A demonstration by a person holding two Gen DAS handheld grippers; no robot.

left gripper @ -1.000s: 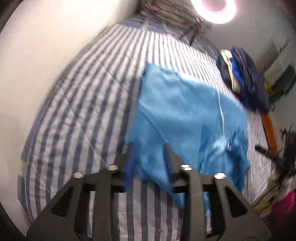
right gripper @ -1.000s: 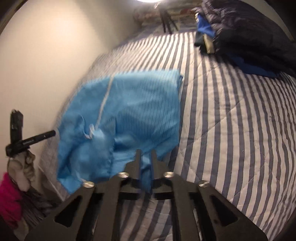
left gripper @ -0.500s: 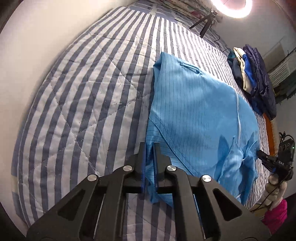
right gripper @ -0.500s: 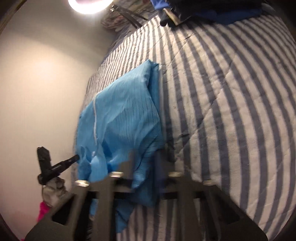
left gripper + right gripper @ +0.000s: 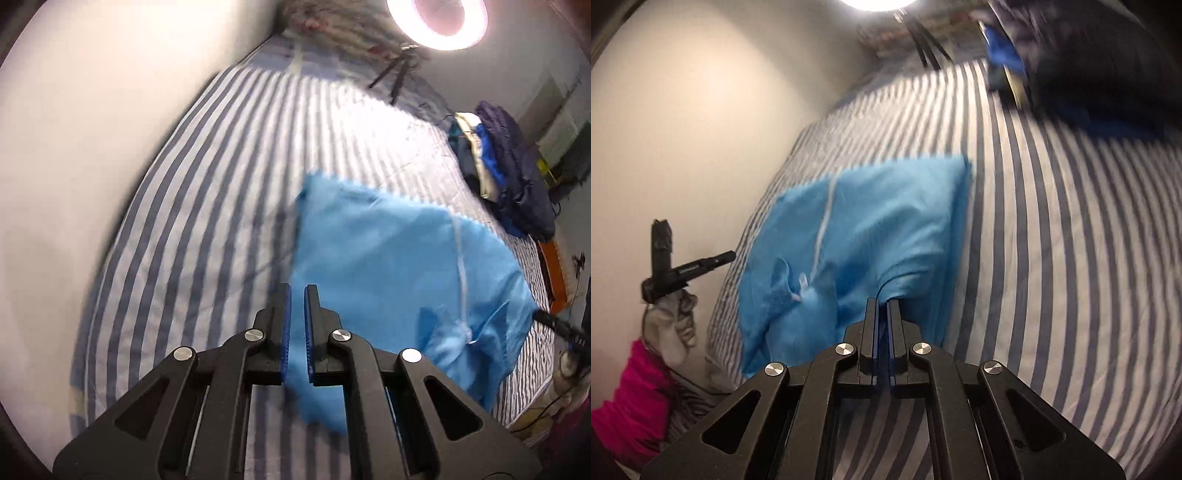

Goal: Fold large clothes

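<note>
On the striped bed (image 5: 221, 206) lies one blue garment (image 5: 388, 266), partly lifted at its near edge by two hand-held grippers. In the left wrist view the left hand-held gripper (image 5: 297, 291) has its jaws drawn nearly together, with the garment's near left corner pinched between the blue pads (image 5: 286, 332); a flap of cloth hangs below them. In the right wrist view the right hand-held gripper (image 5: 882, 304) is closed tight on a fold of the blue garment (image 5: 871, 229) at its near right corner, the cloth pulled up into a small peak at the tips.

The left wrist view alone shows the ring light (image 5: 436, 18) whole, on its tripod at the far end of the bed, and one pile of dark and pale clothes (image 5: 498, 166) resting on the bed's far right side. The right wrist view shows that pile (image 5: 1089, 62) only as a blurred dark mass at upper right. It alone shows a person's gloved hand (image 5: 668, 325) with a pink sleeve (image 5: 635, 398) at the left, gripping a black handle.

The garment's long axis runs across the bed, from one gripper toward the other. Its white zipper line (image 5: 823, 225) runs away from the cameras toward the far end, with the collar bunched at the near edge. Both views are blurred.
</note>
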